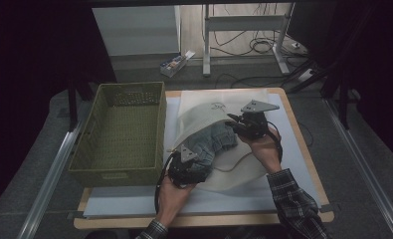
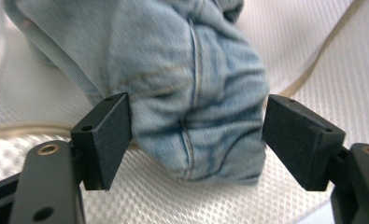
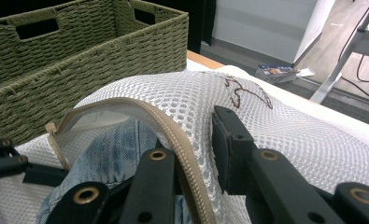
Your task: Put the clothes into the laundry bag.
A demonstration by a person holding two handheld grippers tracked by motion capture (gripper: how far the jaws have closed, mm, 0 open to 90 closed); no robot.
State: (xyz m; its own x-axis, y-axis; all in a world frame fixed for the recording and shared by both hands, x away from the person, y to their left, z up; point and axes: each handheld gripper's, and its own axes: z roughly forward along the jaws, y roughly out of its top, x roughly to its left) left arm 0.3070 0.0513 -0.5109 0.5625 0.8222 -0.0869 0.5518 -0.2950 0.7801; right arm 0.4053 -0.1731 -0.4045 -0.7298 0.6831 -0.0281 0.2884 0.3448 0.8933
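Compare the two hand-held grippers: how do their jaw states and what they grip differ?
The left hand-held gripper has open jaws either side of the denim garment. The right hand-held gripper is shut on the mesh laundry bag at its zipper edge. Both work over the same bag.

White mesh laundry bag lies flat on the table's pale sheet, right of the green basket; open weave, tan zipper along its mouth, small dark embroidered mark on the upper side. Mouth lifted open at the top edge. Faded blue denim jeans, bunched and creased with visible seams, lie partly inside the mouth, the rest trailing out across the lower mesh toward the table's near edge.
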